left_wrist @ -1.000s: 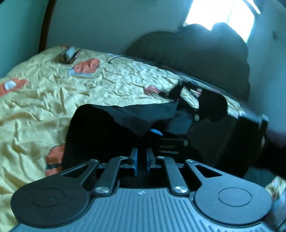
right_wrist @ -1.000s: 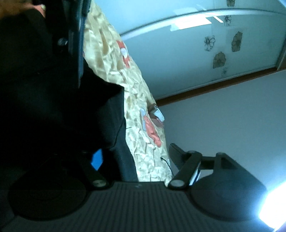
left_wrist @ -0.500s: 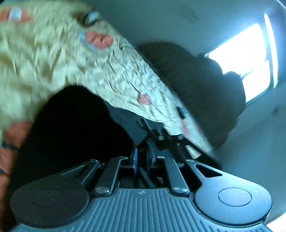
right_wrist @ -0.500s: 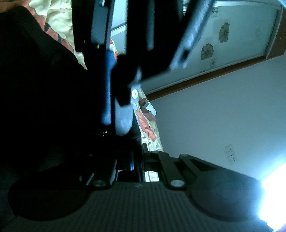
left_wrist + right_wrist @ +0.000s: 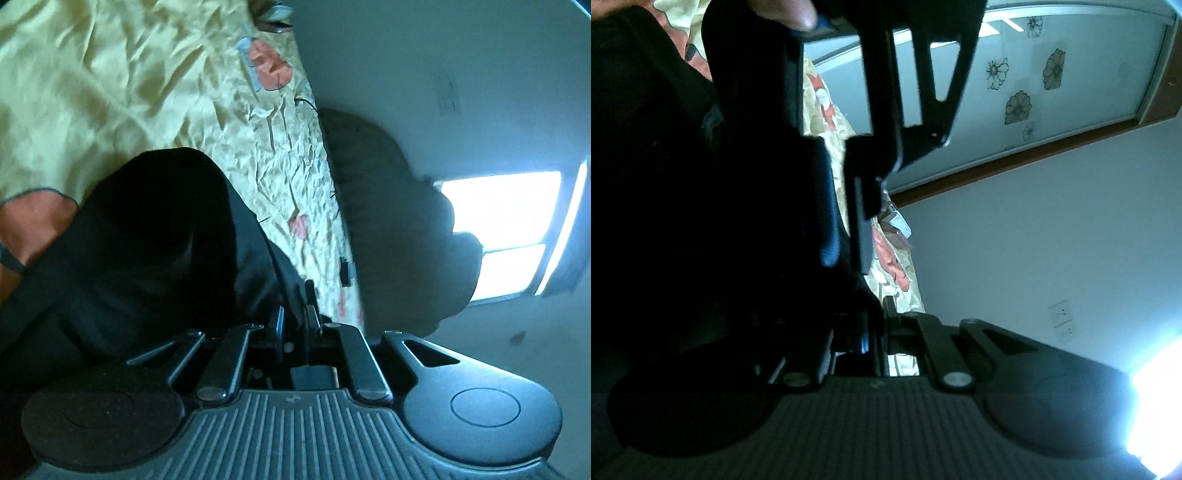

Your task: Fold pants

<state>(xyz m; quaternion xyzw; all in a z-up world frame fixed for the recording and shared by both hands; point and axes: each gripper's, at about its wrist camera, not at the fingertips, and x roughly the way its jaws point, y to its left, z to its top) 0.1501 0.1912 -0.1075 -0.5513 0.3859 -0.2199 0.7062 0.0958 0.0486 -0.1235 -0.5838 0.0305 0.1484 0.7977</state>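
The black pants lie bunched on the yellow bed sheet and fill the lower left of the left wrist view. A fold of them runs up between the fingers of my left gripper, which is shut on the cloth. In the right wrist view the pants darken the whole left side. My right gripper is shut, with the black cloth edge pinched between its fingers. The left gripper hangs just beyond it, rolled on its side, a person's fingertip on its handle.
A dark heap of bedding lies along the bed's far edge under a bright window. A small device and a thin cable rest on the sheet. A flowered sliding door stands behind the bed.
My right gripper's jaws have closed from wide apart onto the cloth. My left gripper has rolled on its side and moved in close ahead of the right one, still holding the pants.
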